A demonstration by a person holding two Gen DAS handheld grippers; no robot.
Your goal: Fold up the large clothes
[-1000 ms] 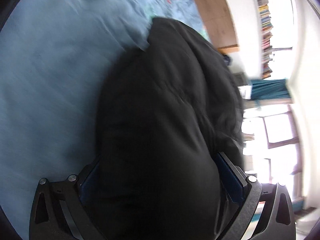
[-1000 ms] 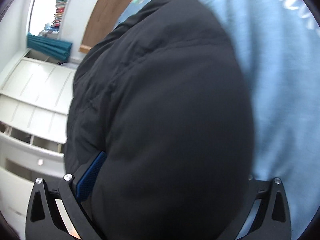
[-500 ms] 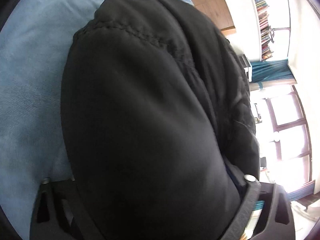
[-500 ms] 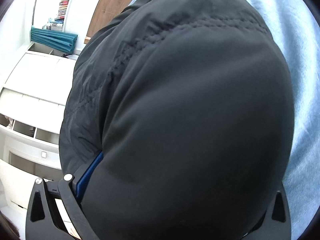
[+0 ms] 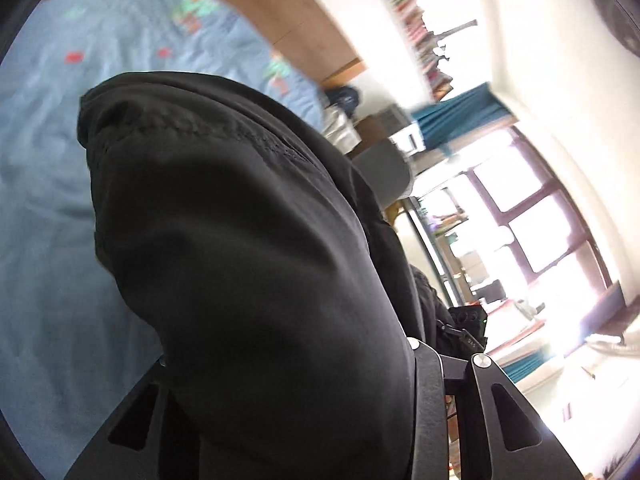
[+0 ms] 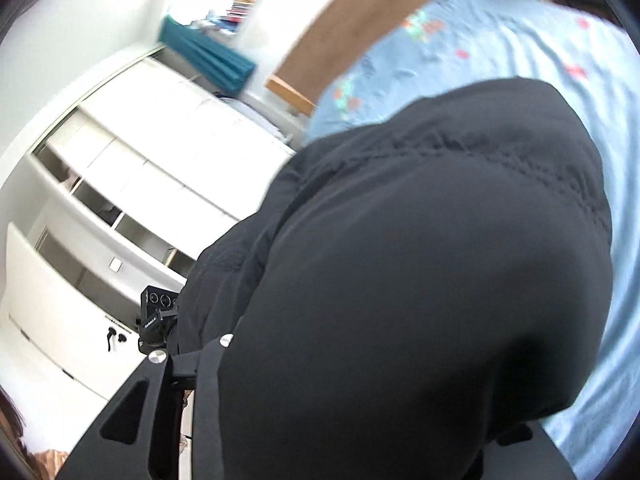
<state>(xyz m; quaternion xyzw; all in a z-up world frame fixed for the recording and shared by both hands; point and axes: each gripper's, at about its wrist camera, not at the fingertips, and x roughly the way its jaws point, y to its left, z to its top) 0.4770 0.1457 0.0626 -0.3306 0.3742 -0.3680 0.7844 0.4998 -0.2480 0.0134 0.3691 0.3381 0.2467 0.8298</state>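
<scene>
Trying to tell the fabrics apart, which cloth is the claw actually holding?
The black jacket, bunched between the left claw arms; the blue bedsheet lies flat behind it.

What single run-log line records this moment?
stage: lifting | item: black jacket | left gripper: just closed on jacket | right gripper: just closed on jacket | below: blue bedspread

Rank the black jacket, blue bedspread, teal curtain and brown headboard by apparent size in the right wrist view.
1. black jacket, though nearness to the camera inflates it
2. blue bedspread
3. brown headboard
4. teal curtain
</scene>
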